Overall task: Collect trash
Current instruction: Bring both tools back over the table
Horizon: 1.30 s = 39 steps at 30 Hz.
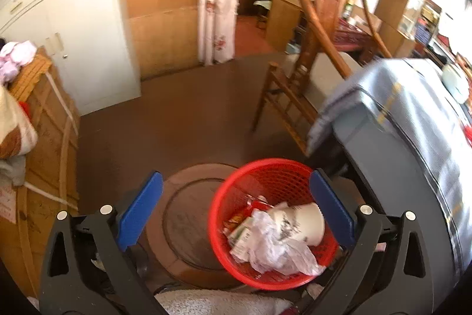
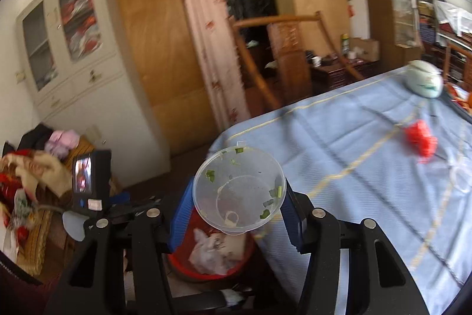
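Blue-clothed table fills the right of the right wrist view; red basket sits lower centre in the left view, paper cup and crumpled wrappers inside; left gripper spread wide, empty; right gripper clamps a clear plastic tub centre frame, above the basket.

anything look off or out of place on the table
A crumpled red plastic bag still lies loose on the blue tablecloth, not in the red mesh bin. The clear plastic container in the right gripper has green food scraps stuck inside.
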Motion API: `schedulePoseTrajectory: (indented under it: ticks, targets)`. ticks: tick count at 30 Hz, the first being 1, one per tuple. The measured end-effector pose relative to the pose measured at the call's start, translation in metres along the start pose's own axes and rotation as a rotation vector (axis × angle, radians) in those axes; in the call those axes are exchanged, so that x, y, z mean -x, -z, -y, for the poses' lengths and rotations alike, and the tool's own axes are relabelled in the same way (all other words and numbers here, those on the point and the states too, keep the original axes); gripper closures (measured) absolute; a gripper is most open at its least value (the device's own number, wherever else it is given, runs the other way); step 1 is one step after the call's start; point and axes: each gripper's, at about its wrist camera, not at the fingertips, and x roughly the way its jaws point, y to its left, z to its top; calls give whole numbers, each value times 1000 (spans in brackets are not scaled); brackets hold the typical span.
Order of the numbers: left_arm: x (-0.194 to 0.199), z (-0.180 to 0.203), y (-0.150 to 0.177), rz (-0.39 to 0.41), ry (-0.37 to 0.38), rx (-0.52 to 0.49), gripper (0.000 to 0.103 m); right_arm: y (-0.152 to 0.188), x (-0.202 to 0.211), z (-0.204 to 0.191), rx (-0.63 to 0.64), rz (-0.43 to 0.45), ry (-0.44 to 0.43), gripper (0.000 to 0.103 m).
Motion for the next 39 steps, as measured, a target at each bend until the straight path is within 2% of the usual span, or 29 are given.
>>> schedulePoseTrajectory:
  ticks: [5, 8, 10, 16, 20, 27, 39]
  targets:
    - [-13, -29, -8, -6, -76, 116, 7, 2, -46, -34, 36, -96, -75, 49]
    - [-19, -46, -10, -14, -89, 183, 7, 3, -74, -51, 67, -156, -121, 47]
    - [-21, -52, -12, -23, -86, 201, 7, 2, -84, -59, 78, -161, -123, 31]
    - [-23, -48, -12, -19, -115, 178, 7, 0, -87, -62, 77, -147, -118, 28]
    - [-24, -41, -9, -29, -100, 151, 7, 3, -76, -49, 37, -127, -108, 27]
    - [-12, -26, -5, -12, -61, 111, 7, 12, -36, -31, -4, -50, -42, 21]
    - [41, 11, 1, 101, 36, -18, 7, 27, 50, -8, -65, 116, 69, 15]
